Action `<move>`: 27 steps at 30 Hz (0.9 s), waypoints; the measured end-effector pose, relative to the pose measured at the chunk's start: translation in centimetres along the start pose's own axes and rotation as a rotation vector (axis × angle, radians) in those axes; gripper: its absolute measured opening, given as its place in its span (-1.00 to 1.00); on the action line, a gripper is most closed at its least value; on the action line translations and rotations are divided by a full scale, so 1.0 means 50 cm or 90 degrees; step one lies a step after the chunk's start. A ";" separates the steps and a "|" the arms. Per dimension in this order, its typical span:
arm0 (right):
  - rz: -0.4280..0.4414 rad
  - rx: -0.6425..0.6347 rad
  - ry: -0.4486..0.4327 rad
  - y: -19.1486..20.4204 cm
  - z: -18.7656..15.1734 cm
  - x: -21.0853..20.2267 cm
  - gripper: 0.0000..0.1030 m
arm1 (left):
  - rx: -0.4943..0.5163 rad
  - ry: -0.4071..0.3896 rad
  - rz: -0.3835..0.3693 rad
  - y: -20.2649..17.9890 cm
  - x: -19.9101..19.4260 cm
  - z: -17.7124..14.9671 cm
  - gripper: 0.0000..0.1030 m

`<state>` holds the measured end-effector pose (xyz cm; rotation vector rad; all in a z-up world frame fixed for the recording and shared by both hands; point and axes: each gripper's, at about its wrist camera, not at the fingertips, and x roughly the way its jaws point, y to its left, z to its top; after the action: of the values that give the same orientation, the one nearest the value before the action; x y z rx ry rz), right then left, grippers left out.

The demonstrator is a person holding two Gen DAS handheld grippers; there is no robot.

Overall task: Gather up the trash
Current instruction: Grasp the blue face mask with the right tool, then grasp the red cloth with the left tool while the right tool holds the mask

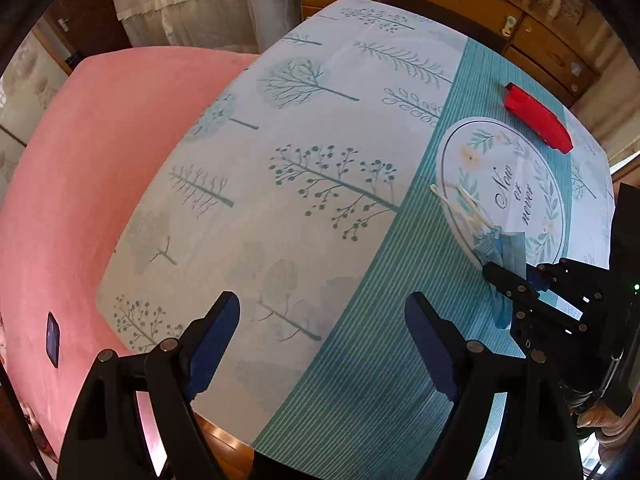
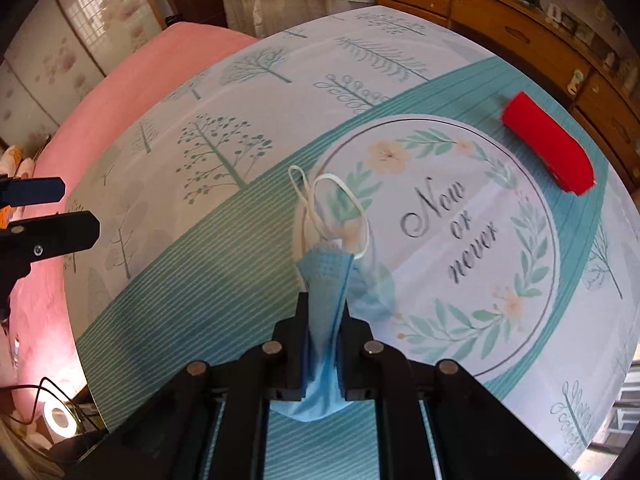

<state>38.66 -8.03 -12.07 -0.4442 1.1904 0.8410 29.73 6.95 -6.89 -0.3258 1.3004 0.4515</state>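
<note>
A crumpled blue face mask (image 2: 326,280) is pinched between the fingers of the right gripper (image 2: 323,312), which is closed tight on its folded middle. The mask's lower end bulges out behind the pads, and its white ear loops (image 2: 320,200) trail forward onto the printed cloth, at the left rim of a round wreath motif reading "Now or never" (image 2: 448,232). In the left wrist view the same mask (image 1: 496,248) shows at the right, caught in the right gripper (image 1: 520,276) at the edge of that motif.

The left gripper (image 1: 320,340) hangs over the desk (image 1: 280,220) with its jaws spread wide and nothing between them; below it lie only the tree-patterned cloth and a teal striped band. It stands well apart from the mask, to the mask's left.

A red object (image 2: 548,144) lies on the far right part of the desk, apart from the mask. Beside the desk is a pink bed (image 1: 80,160), and wooden drawers (image 2: 520,32) stand beyond.
</note>
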 end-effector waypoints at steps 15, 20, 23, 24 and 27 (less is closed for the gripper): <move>-0.055 0.255 -0.069 -0.296 -0.029 -0.081 -0.82 | 0.132 -0.010 -0.079 -0.245 0.039 0.155 0.62; -0.069 0.322 -0.088 -0.373 -0.037 -0.087 -0.82 | 0.133 -0.005 -0.117 -0.317 0.057 0.210 0.62; -0.075 0.347 -0.099 -0.408 -0.036 -0.090 -0.82 | 0.125 0.006 -0.141 -0.354 0.073 0.241 0.62; -0.076 0.353 -0.103 -0.418 -0.034 -0.090 -0.82 | 0.120 0.011 -0.151 -0.365 0.079 0.250 0.62; -0.079 0.365 -0.115 -0.440 -0.027 -0.091 -0.82 | 0.086 0.032 -0.183 -0.392 0.100 0.278 0.62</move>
<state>54.13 -24.33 -10.93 0.0289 1.1621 0.3939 52.17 -2.81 -8.76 -0.4060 1.3012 0.1121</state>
